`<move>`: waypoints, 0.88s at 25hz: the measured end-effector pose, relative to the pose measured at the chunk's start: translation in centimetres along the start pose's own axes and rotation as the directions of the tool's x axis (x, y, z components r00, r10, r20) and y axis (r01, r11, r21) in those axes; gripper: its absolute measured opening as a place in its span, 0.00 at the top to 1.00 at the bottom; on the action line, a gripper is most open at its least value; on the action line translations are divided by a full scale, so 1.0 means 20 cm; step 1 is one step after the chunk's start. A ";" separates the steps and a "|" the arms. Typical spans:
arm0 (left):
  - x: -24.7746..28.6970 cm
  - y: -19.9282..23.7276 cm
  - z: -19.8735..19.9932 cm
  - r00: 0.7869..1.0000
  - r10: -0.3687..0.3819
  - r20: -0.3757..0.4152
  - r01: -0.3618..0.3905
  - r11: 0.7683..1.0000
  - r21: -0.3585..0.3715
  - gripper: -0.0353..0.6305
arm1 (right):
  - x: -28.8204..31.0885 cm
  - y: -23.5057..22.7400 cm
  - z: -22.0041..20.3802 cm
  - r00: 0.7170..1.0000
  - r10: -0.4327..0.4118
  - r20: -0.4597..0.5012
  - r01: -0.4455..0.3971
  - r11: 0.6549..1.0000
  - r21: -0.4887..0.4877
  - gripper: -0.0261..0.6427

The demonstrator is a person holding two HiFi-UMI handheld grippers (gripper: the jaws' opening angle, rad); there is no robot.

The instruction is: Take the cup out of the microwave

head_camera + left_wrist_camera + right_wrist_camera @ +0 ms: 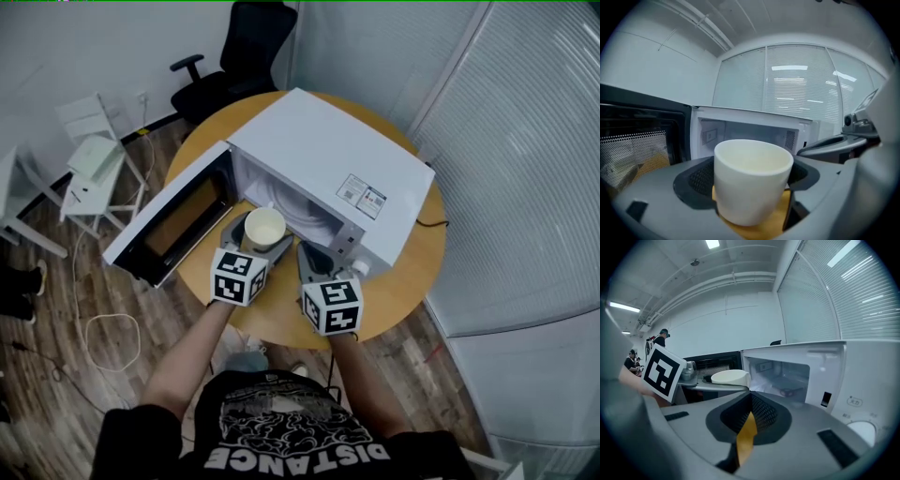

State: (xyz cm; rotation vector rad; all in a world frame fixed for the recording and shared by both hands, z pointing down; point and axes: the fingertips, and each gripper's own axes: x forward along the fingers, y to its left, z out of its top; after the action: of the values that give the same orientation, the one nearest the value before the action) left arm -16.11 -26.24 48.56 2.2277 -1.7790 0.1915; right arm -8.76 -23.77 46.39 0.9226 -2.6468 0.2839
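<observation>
A white cup [264, 226] sits between the jaws of my left gripper [258, 236], which is shut on it. The cup is upright, just outside the open front of the white microwave [328, 159]. In the left gripper view the cup [752, 180] fills the gap of the left gripper [752, 190], with the empty cavity [745, 131] behind it. My right gripper [314, 258] is beside it to the right, in front of the control panel. The right gripper [747, 420] is shut with nothing in it; only a thin slit of table shows. From there the cup [730, 377] is at the left.
The microwave door [173, 220] hangs open to the left, over the edge of the round wooden table [403, 281]. A black office chair [234, 61] stands behind the table, white furniture [94, 155] and floor cables [112, 333] at left, a blind-covered glass wall [525, 169] at right.
</observation>
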 end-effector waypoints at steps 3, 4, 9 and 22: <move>-0.06 -0.01 -0.01 1.000 0.026 0.003 -0.026 1.000 -0.005 0.27 | -0.02 0.02 -0.01 1.000 0.023 0.002 -0.023 1.000 -0.007 0.94; -0.08 -0.01 -0.02 0.999 0.034 0.004 -0.034 0.999 -0.010 0.27 | -0.03 0.03 -0.02 1.000 0.030 0.002 -0.030 0.999 -0.010 0.94; -0.17 -0.05 -0.02 0.997 0.070 0.023 -0.070 0.997 -0.027 0.27 | -0.07 0.08 -0.03 0.998 0.067 0.003 -0.067 0.997 -0.024 0.94; -0.33 -0.16 -0.07 0.990 0.136 0.040 -0.132 0.988 -0.078 0.27 | -0.18 0.11 -0.10 0.994 0.113 0.004 -0.113 0.993 -0.039 0.94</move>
State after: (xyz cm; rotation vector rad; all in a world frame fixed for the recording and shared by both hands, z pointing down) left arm -14.34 -19.06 47.72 2.0786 -1.9287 0.1004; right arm -7.08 -19.43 46.85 0.7640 -2.7047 0.2551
